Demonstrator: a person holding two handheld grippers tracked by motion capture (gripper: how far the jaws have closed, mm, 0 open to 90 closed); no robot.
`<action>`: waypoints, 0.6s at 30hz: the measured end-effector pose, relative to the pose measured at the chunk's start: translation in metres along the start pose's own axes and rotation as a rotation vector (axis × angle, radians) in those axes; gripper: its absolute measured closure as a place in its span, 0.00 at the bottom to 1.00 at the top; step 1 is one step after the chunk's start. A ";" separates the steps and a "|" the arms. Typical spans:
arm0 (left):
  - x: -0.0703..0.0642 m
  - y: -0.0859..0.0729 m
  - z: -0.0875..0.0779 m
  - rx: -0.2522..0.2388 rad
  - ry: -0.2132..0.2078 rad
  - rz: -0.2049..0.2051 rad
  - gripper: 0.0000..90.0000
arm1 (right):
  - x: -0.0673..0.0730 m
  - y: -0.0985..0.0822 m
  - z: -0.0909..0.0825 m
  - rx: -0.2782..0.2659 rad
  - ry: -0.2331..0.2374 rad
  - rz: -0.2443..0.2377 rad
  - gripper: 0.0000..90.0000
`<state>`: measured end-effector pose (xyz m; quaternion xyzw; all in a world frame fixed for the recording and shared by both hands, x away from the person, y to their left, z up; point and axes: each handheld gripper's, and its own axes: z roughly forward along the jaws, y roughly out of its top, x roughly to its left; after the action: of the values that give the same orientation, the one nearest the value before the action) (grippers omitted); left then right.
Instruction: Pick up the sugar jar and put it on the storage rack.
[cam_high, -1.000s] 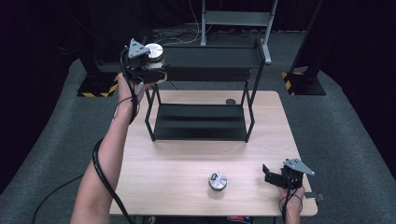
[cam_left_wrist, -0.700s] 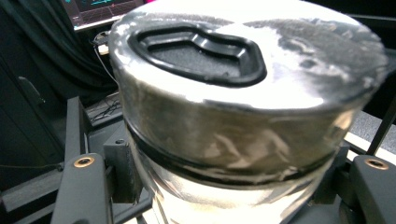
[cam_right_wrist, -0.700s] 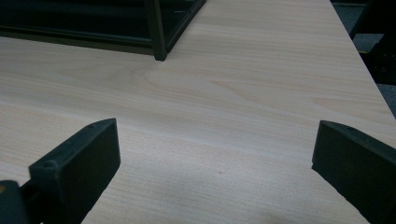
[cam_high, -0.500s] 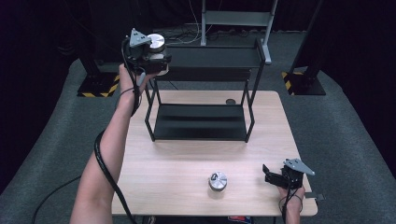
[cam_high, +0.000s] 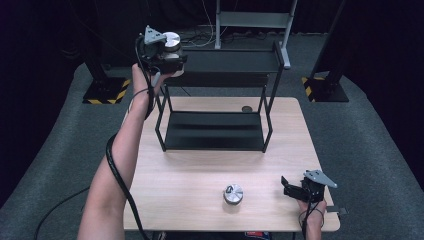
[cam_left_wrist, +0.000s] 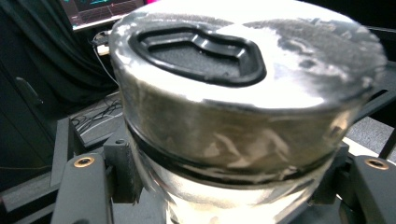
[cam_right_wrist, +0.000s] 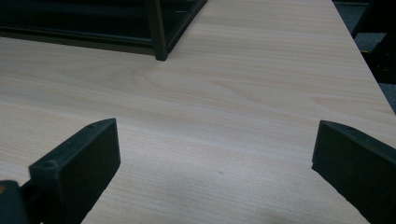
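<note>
My left gripper is raised at the top left corner of the black two-tier rack and is shut on a silver can. The left gripper view shows that can close up, its lid on top and a jaw against each side. A second silver can stands on the wooden table near the front edge. My right gripper rests low at the front right corner, open, with bare tabletop between its jaws.
The rack's lower shelf sits at the back of the table, and one leg shows in the right gripper view. A small dark round object lies behind the rack. A cable trails along the left forearm.
The left hand has carried its can up and to the right, toward the rack's top shelf. The right gripper and the can on the table have stayed put.
</note>
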<state>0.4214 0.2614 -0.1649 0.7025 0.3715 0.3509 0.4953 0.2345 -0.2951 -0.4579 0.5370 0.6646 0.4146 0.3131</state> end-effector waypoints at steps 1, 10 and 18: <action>0.000 0.001 0.001 0.002 0.001 0.001 0.34 | 0.000 0.000 0.000 0.001 0.001 -0.001 0.00; 0.001 0.006 0.013 0.026 0.018 -0.007 0.34 | 0.000 0.000 0.000 0.000 0.002 -0.003 0.00; 0.005 0.012 0.022 0.038 0.011 -0.001 0.34 | 0.000 0.000 0.000 0.000 0.002 -0.007 0.00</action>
<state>0.4444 0.2531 -0.1585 0.7096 0.3813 0.3474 0.4800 0.2346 -0.2951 -0.4580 0.5341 0.6668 0.4141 0.3140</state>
